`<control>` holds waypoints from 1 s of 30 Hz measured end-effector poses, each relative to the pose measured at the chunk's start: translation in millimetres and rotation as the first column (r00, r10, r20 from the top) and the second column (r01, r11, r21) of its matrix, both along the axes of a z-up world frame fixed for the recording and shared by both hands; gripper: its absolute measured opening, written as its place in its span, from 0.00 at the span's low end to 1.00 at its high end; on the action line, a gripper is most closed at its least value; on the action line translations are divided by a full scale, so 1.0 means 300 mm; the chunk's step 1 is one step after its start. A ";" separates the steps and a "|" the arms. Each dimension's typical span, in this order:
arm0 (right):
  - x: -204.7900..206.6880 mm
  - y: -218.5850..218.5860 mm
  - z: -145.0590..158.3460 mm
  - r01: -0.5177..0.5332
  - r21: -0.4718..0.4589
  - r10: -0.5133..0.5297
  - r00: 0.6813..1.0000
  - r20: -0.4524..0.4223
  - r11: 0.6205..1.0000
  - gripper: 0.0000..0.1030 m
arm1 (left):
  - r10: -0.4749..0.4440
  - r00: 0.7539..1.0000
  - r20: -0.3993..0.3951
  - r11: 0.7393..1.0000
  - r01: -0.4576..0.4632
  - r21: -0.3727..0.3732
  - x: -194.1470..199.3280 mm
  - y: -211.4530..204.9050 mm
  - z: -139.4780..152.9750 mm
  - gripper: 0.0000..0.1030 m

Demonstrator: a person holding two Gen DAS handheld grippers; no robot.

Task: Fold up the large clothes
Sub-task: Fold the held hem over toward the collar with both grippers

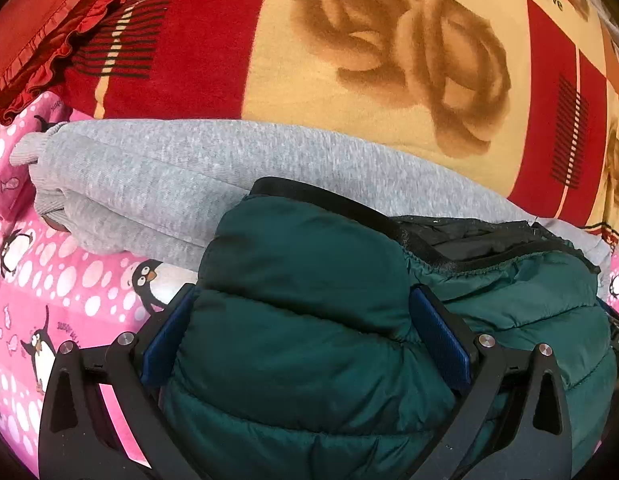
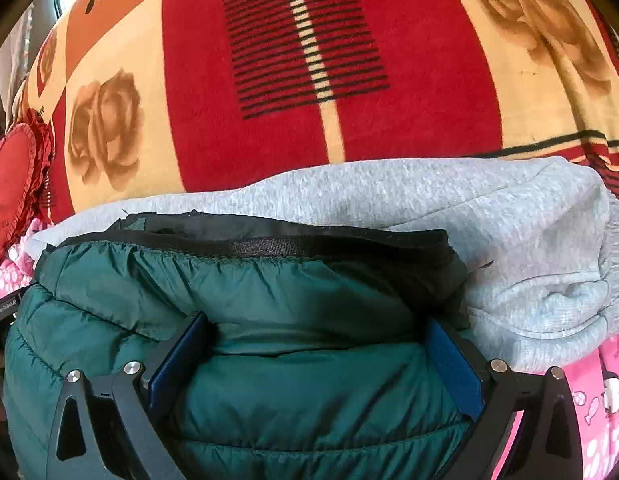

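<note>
1. Left wrist view, nearest you: your left gripper (image 1: 305, 332) has its jaws spread wide, blue pads (image 1: 439, 332) on either side of a thick bulge of the dark green quilted puffer jacket (image 1: 301, 280). I cannot tell whether they press it.
2. Right wrist view: your right gripper (image 2: 317, 364) stands with its jaws fully spread, the same jacket (image 2: 309, 384) bulging between them and not squeezed.
3. The jacket lies bundled on the pink penguin-print sheet (image 1: 49, 280), its black elastic hem (image 2: 269, 246) facing away, touching the folded grey sweatshirt (image 2: 389, 200) behind.
4. Judging by this, a fold has just been laid down; next, draw both grippers clear without dragging the slippery padding open.
5. Only the left view shows the sweatshirt's cuffs (image 1: 25, 148); only the right shows its bunched end (image 2: 549, 292).
6. Farthest back lies the red-and-cream rose-patterned blanket (image 2: 249, 128).
</note>
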State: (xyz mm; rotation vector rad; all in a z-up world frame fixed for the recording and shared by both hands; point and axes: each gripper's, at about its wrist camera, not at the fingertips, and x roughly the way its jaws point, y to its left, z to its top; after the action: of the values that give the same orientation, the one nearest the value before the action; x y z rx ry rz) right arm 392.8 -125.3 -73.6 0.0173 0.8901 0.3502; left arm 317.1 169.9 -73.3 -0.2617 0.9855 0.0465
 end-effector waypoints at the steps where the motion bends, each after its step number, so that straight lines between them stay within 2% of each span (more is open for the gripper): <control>1: -0.004 0.003 0.001 0.002 -0.004 -0.002 1.000 0.004 1.000 1.00 | 0.000 1.000 0.001 1.000 0.000 0.003 -0.001 -0.023 0.012 1.00; 8: -0.045 0.005 0.013 0.016 -0.025 -0.015 0.999 0.051 1.000 1.00 | -0.002 1.000 0.005 1.000 0.002 0.013 -0.003 -0.055 0.020 1.00; 16: -0.043 0.005 0.011 0.021 -0.024 -0.019 0.999 0.050 1.000 1.00 | 0.001 1.000 0.007 1.000 -0.002 0.023 0.002 -0.074 0.029 1.00; 20: -0.035 0.029 0.026 0.032 -0.056 -0.030 0.999 0.030 0.998 1.00 | 0.007 1.000 0.001 0.999 -0.007 0.037 0.013 -0.081 0.052 1.00; 23: -0.064 0.049 0.092 0.045 -0.123 -0.039 0.998 0.054 0.991 0.99 | 0.013 1.000 0.028 0.998 -0.014 0.060 -0.003 -0.075 0.120 1.00; 25: -0.120 0.051 0.169 0.052 -0.128 -0.036 0.992 0.123 0.990 0.99 | 0.029 0.994 0.108 0.997 -0.036 0.061 -0.056 -0.058 0.217 1.00; 28: -0.225 0.048 0.271 0.041 -0.072 -0.026 0.980 0.198 0.997 1.00 | 0.021 0.985 0.170 0.999 -0.028 0.036 -0.136 -0.038 0.326 1.00; 30: -0.290 0.053 0.299 0.015 -0.031 -0.008 0.976 0.217 0.999 1.00 | 0.013 0.982 0.187 0.998 -0.024 0.052 -0.205 -0.033 0.374 1.00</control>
State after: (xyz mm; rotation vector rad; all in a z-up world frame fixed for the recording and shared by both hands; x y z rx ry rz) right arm 305.9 -109.3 16.2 -0.0451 0.6790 0.3206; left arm 255.5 160.0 39.0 -0.2216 0.7937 0.0642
